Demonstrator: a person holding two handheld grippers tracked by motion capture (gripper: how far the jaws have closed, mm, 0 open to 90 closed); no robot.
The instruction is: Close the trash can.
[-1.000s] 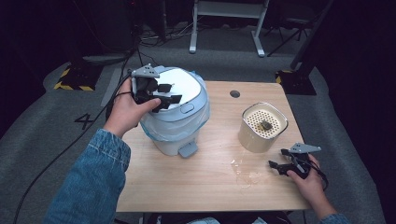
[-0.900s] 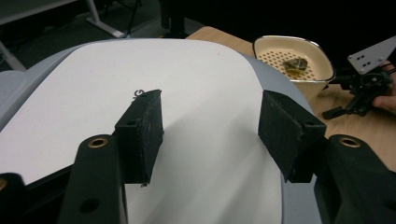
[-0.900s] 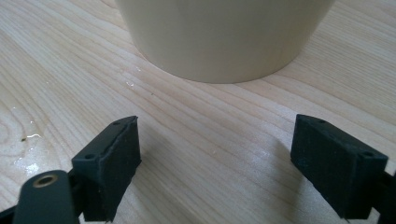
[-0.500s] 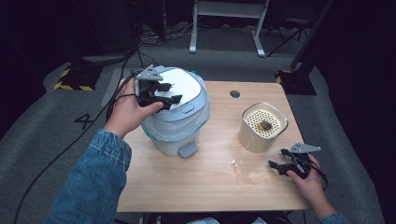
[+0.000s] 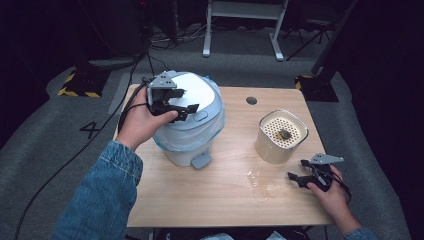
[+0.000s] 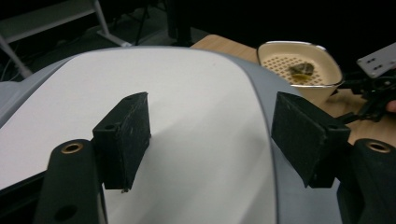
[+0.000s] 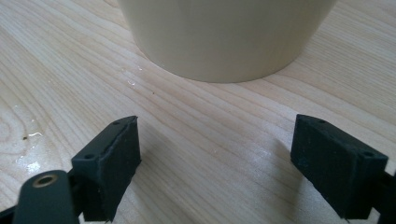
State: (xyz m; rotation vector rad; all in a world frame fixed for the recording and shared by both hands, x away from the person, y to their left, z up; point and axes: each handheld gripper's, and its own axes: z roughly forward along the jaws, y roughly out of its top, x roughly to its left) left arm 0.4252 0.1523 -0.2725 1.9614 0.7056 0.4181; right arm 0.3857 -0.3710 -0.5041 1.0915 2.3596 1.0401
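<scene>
High view is showing the left gripper (image 5: 181,110) hovering, jaws spread and empty, just over the bin's lid (image 5: 192,95); pressing it shut seems next. Right gripper (image 5: 298,177), also spread, is resting beside the strainer pot (image 5: 280,137).

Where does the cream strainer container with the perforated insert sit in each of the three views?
High view: cream container right of centre on the table, between the bin and the right gripper.
Left gripper view: upper right, beyond the bin lid.
Right gripper view: top centre, its outer wall ahead of the open jaws.
Shared landmark: the wooden table.
</scene>
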